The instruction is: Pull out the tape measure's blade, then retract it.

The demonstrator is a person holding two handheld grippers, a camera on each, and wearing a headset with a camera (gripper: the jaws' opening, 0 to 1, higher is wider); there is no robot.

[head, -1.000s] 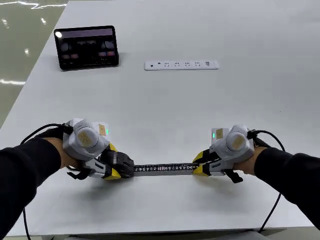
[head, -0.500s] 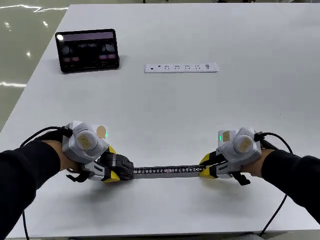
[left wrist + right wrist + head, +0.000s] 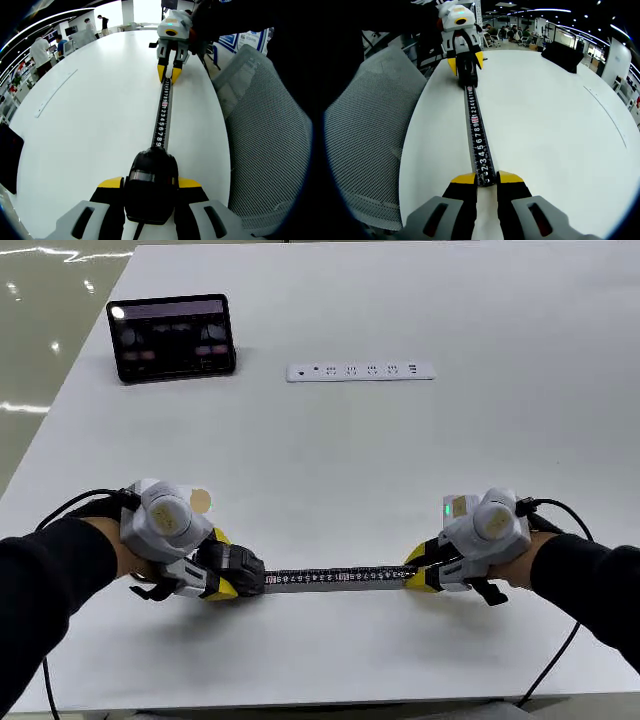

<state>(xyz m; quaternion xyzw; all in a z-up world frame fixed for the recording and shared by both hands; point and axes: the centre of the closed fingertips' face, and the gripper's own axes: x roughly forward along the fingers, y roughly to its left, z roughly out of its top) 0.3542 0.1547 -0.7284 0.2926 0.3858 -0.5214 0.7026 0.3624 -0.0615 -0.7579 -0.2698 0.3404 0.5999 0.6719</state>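
Left gripper [image 3: 150,183] is closed around the black tape measure [image 3: 151,190], its yellow-tipped jaws pressed against the two sides of the case near the front edge of the white surface [image 3: 400,460]. From the mouth of the case the blade [image 3: 335,577] runs straight out, numbered face up, and lies flat along the surface toward the right gripper [image 3: 417,569]. That gripper's jaws are nearly together and pinch the end of the blade between their yellow tips. In the right gripper view the lowest numerals sit just ahead of the tips.

The two grippers point at each other, low over the surface and well apart, with the blade stretched between them. The left hand [image 3: 122,552] and right hand [image 3: 512,565] each wrap the back of a gripper, and dark sleeves [image 3: 45,580] come in from the lower corners of the head view.

Farther back, a white power strip [image 3: 360,371] lies flat near the middle of the surface. A dark tablet [image 3: 172,337] stands propped at the far left.
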